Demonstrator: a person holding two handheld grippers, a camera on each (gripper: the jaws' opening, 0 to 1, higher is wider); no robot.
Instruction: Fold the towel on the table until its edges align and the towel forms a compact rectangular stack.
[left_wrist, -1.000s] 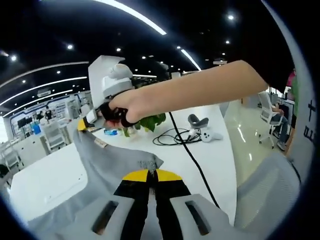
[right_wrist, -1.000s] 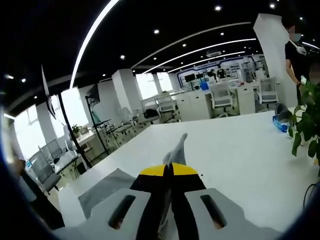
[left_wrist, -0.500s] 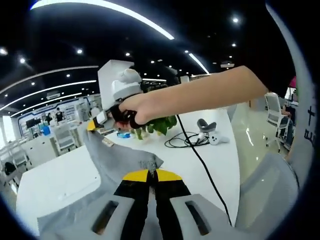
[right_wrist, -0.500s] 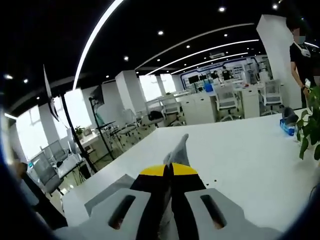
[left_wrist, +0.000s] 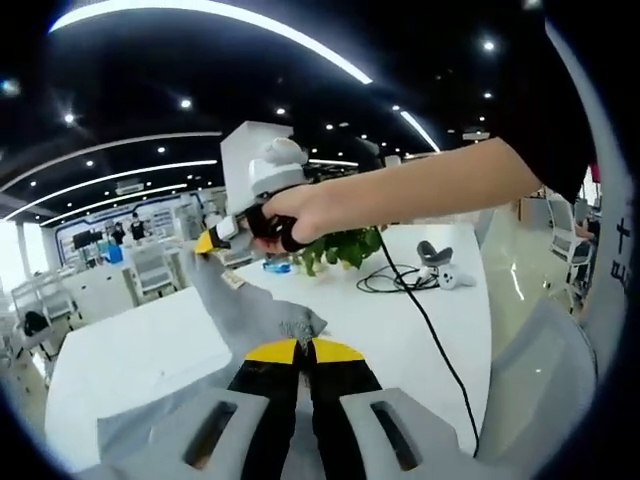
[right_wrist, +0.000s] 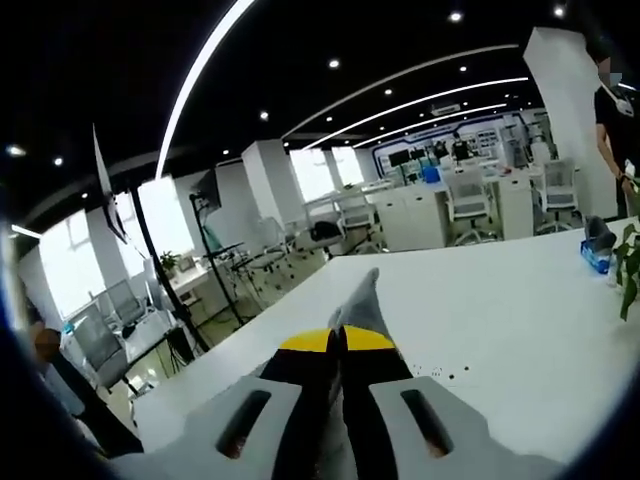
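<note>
A grey towel (left_wrist: 255, 315) hangs stretched above the white table (left_wrist: 130, 350) in the left gripper view. My left gripper (left_wrist: 303, 350) is shut on one corner of it, the cloth bunched at the yellow tips. The right gripper (left_wrist: 215, 240), held by a person's hand (left_wrist: 300, 215), grips another towel corner up and to the left. In the right gripper view my right gripper (right_wrist: 338, 340) is shut on the towel, and a grey point of the cloth (right_wrist: 360, 300) sticks up past the tips.
A green plant (left_wrist: 335, 250), a black cable (left_wrist: 420, 310) and a white controller (left_wrist: 445, 270) lie on the far side of the table. The right gripper view has a wide white table (right_wrist: 500, 320), office desks and chairs (right_wrist: 470, 195), and a person (right_wrist: 615, 110) at the right edge.
Both grippers have kept their hold on the towel. The views have swung, and the right gripper with its hand now sits further right in the left gripper view.
</note>
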